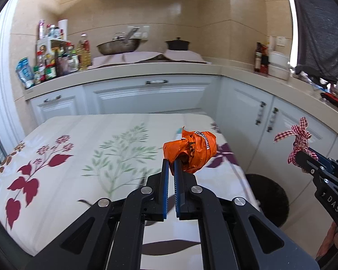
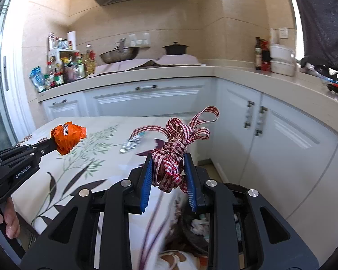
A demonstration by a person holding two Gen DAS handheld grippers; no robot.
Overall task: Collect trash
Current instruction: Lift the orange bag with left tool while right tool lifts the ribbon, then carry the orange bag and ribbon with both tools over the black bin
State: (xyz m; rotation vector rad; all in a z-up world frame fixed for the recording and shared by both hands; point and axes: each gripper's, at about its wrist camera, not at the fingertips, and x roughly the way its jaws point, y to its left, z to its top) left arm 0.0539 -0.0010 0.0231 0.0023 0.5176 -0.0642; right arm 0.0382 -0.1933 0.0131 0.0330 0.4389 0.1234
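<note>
Beige wall tiles and white cabinet doors [image 1: 146, 94] ring the kitchen, and below my two cameras lies a table under a cream tablecloth printed with red and green leaf sprays [image 1: 78, 148]. My left gripper [image 1: 171, 164] has its blue pads clamped almost together on a crumpled orange plastic wrapper with a black-and-white printed band [image 1: 191, 150]. That wad is roughly ball-shaped, with no clear long axis; one torn corner sticks up at its top, and it hangs in the air above the table's right half. My right gripper [image 2: 167, 168] is closed on a bundled red-and-white gingham ribbon [image 2: 175, 148], the pads pressing its knotted middle. Its long axis runs up and away from the fingers, with loops fanning out and one loose tail curling toward the upper right. It hovers over the table's near right corner, above a dark round trash bin holding scraps [image 2: 198, 225]. On the cloth beyond, a crinkled silver foil wrapper [image 2: 130, 145] lies flat.
</note>
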